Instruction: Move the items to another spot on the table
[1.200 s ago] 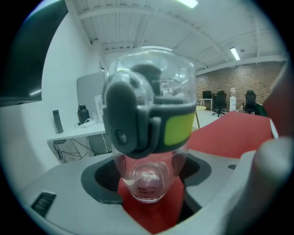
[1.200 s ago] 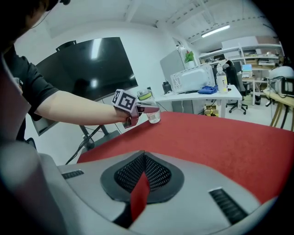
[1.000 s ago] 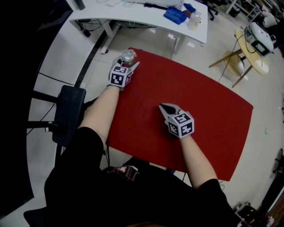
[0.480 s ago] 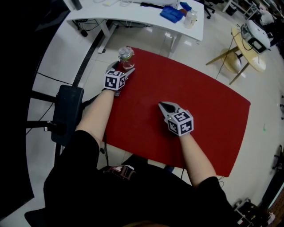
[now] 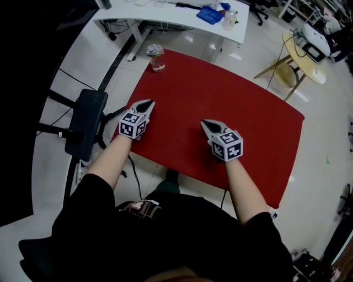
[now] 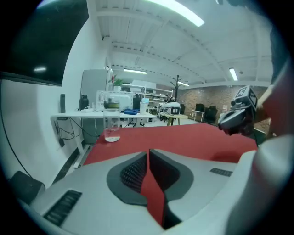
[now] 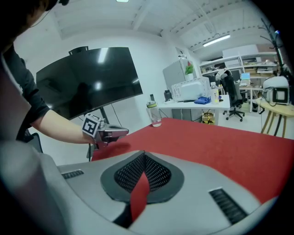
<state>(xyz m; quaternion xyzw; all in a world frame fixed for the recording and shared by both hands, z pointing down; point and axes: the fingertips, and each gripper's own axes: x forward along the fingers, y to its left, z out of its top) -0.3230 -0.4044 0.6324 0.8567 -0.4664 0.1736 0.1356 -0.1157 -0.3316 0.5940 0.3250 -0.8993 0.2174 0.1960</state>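
Observation:
A clear jar [image 5: 156, 57] with a green lid stands alone at the far left corner of the red table [image 5: 248, 126]. It also shows as the jar [image 6: 111, 131] in the left gripper view and as the jar [image 7: 155, 114] in the right gripper view. My left gripper [image 5: 146, 103] hovers near the table's near left edge, well short of the jar. Its jaws are closing, almost together, with nothing between them. My right gripper [image 5: 207, 124] rests over the table's near middle, shut and empty.
A white desk [image 5: 182, 15] with a blue item and a bottle stands beyond the table. A round wooden side table [image 5: 309, 58] is at the far right. A black seat [image 5: 85, 124] sits on the floor just left of the table.
My left gripper let go of the jar and drew back toward me along the left edge, and its jaws came together. The jar stays at the far corner. My right gripper barely moved.

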